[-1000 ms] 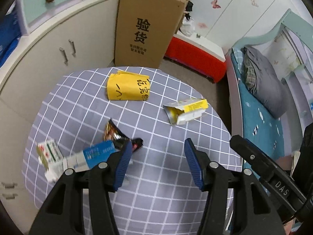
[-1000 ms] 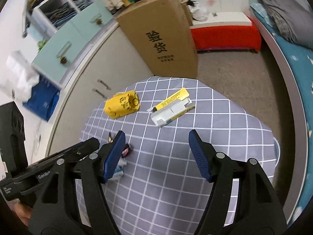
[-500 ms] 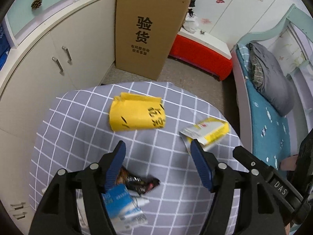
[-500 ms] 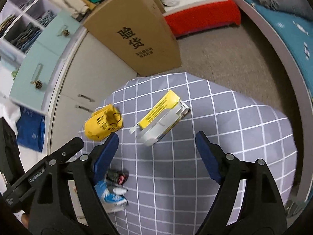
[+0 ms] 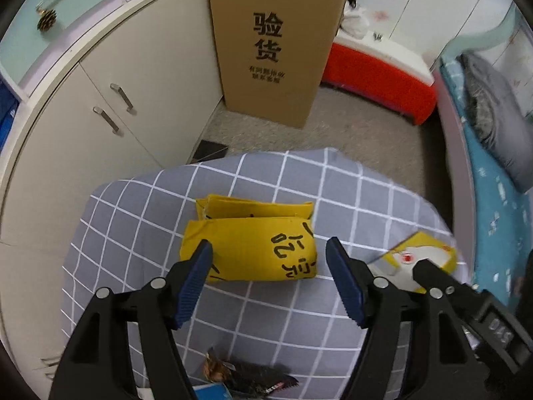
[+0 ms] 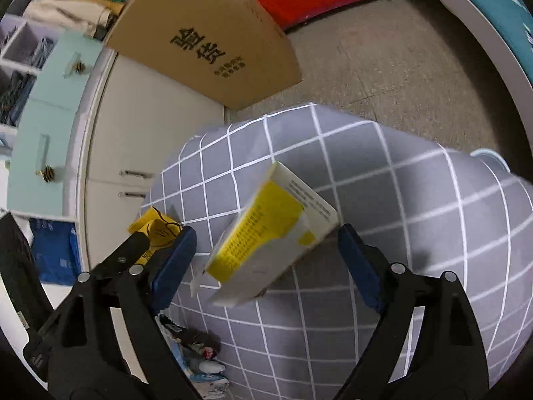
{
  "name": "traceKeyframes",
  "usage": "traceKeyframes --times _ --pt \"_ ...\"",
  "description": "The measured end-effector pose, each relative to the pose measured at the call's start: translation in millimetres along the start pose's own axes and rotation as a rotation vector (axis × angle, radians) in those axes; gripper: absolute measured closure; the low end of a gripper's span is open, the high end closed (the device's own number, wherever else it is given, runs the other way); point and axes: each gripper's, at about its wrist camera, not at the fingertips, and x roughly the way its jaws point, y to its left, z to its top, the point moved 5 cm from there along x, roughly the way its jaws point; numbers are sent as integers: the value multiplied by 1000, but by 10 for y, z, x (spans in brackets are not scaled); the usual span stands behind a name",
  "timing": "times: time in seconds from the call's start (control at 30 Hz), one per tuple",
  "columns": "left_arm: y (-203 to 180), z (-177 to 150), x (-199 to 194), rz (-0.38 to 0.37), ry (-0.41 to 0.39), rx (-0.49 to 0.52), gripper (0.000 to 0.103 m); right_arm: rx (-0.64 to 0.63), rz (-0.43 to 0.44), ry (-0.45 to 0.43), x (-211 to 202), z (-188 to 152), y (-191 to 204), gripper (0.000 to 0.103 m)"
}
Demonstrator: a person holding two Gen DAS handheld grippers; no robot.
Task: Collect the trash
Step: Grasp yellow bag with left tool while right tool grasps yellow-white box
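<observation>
A: We see a table (image 5: 293,326) with a grey checked cloth. Behind the table stands a tall carton (image 5: 273,43), and beside the carton are cream cupboards (image 5: 110,100). A red box (image 5: 376,76) and a bed (image 5: 496,180) are also behind the table, on a grey floor.

B: Where is the trash?

A: All on the table. The yellow bag (image 5: 253,243) lies at its far part, and our left gripper (image 5: 268,266) is over it, jaws spread and just opened wider, not touching. The yellow-white box (image 6: 269,240) lies between the spread pads of our right gripper (image 6: 266,250), which also just opened wider; we see no pressing. Dark wrappers (image 5: 246,376) lie at the table's near edge.
</observation>
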Motion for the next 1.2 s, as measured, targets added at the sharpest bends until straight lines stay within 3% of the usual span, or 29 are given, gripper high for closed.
traceKeyframes --times 0.1,0.17,0.2,0.37,0.53,0.63,0.87,1.0,1.1,1.13,1.17,1.2 --pt "-2 26 32 20 4 14 34 -31 -8 8 29 12 39 17" --pt "14 37 15 19 0 -2 44 -57 -23 6 28 18 46 24" --pt "18 37 7 -2 0 -11 47 -68 -27 8 37 24 47 42" --pt "-19 43 -50 -36 -10 -24 75 -89 1 33 52 42 51 51" --pt "-38 15 -159 -53 -37 -13 89 -91 34 35 -24 0 50 60" --pt "-56 -22 -262 -83 -53 -18 103 -94 50 25 -109 -35 60 62" --pt "-42 -224 -531 -148 -89 -37 103 -123 75 -12 -356 -162 110 65" --pt "-7 -319 -708 -137 -120 -58 103 -132 75 -33 -480 -260 132 65" --pt "-2 -386 -712 -142 -87 -53 100 -159 70 -51 -562 -284 178 65" --pt "2 -397 -709 -139 -87 -47 92 -173 67 -58 -584 -286 203 65" --pt "-7 -409 -694 -130 -83 -40 74 -183 67 -61 -591 -281 221 65" --pt "-11 -407 -685 -115 -87 -38 65 -192 65 -65 -591 -269 229 65"
